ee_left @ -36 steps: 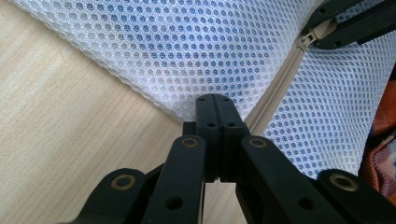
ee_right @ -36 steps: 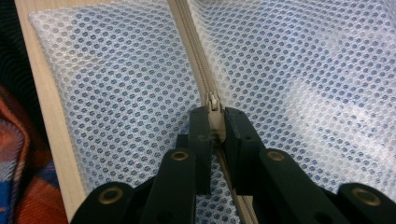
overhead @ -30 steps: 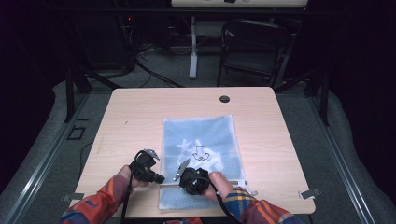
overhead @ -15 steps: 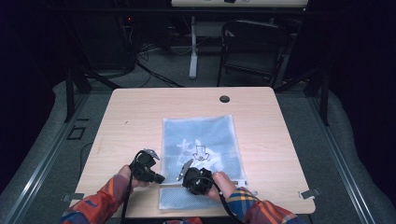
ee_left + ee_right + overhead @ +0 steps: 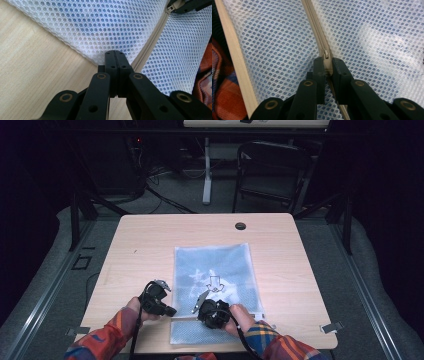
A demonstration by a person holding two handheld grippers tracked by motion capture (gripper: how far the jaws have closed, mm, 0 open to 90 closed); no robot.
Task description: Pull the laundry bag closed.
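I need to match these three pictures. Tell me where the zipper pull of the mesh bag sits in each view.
High view: too small to tell; under the right gripper.
Left gripper view: zipper pull, top right corner.
Right gripper view: centre, pinched between the jaws.
Shared landmark: the beige zipper.

White honeycomb mesh bag (image 5: 215,280), beige zipper (image 5: 318,35); black grippers; pale wood-grain table (image 5: 150,240); orange-blue plaid sleeves (image 5: 100,342).

You can't read any words or numbers here. You can see just one sign, a down-pointing arrow (image 5: 215,282), inside the mesh bag (image 5: 225,260).
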